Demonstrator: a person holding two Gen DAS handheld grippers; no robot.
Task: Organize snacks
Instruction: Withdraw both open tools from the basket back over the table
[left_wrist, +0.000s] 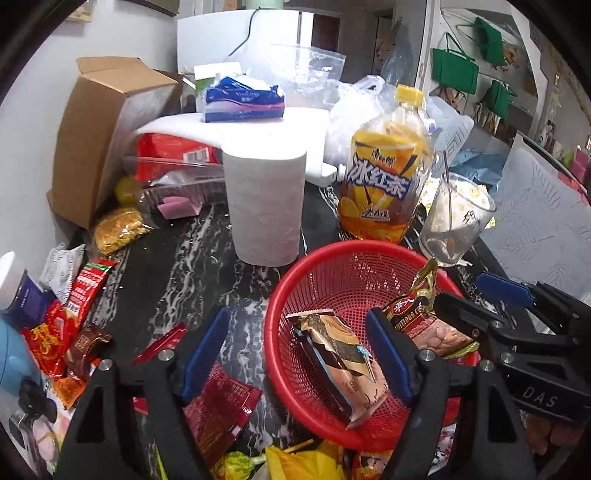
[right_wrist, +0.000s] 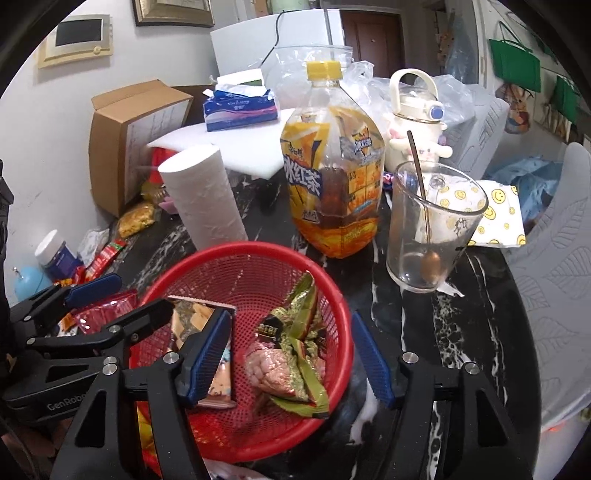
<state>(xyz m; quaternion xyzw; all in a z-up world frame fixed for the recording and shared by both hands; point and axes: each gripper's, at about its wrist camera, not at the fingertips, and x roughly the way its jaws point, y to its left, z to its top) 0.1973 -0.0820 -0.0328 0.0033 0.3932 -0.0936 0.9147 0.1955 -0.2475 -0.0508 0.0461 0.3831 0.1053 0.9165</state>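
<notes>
Both sets of tongs are angling down over the red basket (left_wrist: 332, 266), side by side. The left tongs (left_wrist: 299, 354) are standing open, nothing pinched: one blue pad is hanging outside the basket over the dark marbled surface (left_wrist: 177, 266), the other is sitting inside it, just beside the tan snack bar (left_wrist: 343, 365) lying loose on the mesh. The right tongs (right_wrist: 288, 360) are open too, their left pad overlapping that same bar's edge in view, and the right pad is hanging beyond the basket's rim. Between those pads the gold-and-green wrapped snack (right_wrist: 295, 347) is lying in the basket bottom, not gripped.

Left of the basket, a pile of red snack packets (left_wrist: 74, 314) is sitting on the surface, with a dark red sachet (left_wrist: 218, 398) right under the left tongs.

Further back, a paper towel roll (left_wrist: 266, 206) is standing upright, the iced tea bottle (right_wrist: 332, 177) is just behind the basket, and a glass with a spoon (right_wrist: 432, 229) is standing to its right. A cardboard box (left_wrist: 107, 133) and a tissue pack (left_wrist: 243, 99) are sitting farthest away.
</notes>
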